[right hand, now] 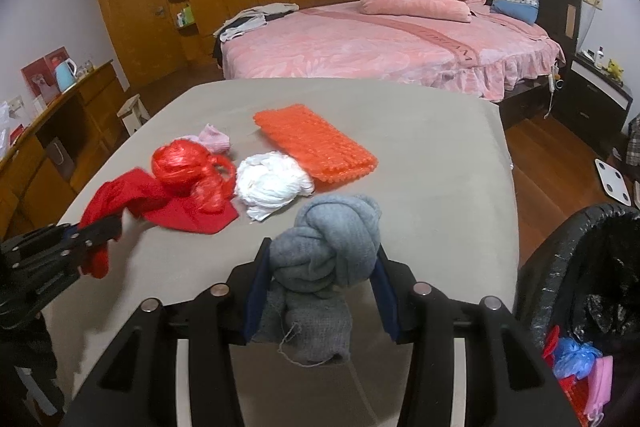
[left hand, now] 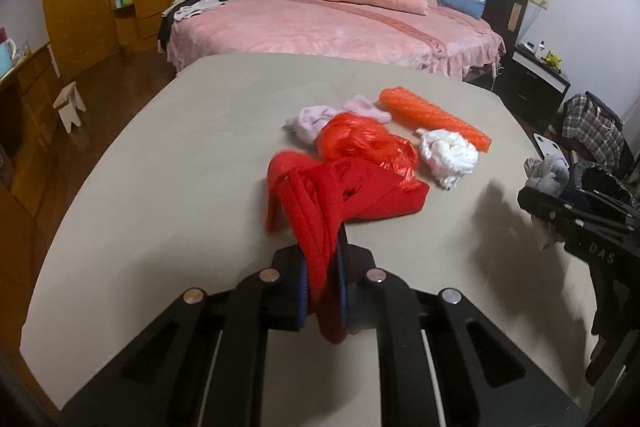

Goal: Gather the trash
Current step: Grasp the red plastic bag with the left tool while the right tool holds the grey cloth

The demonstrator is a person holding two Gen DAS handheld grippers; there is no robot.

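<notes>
A bedroom with a pink bed lies behind our beige worktop. Our left claw is clenched on the red cloth near the front edge; our right claw grips a knotted grey cloth beside the bin off the right edge.

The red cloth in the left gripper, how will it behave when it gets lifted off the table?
The red cloth is probably floppy: it already folds and droops around the left gripper. It looks light. Its far end lies under the red plastic bag, so lifting may drag that bag along.
</notes>
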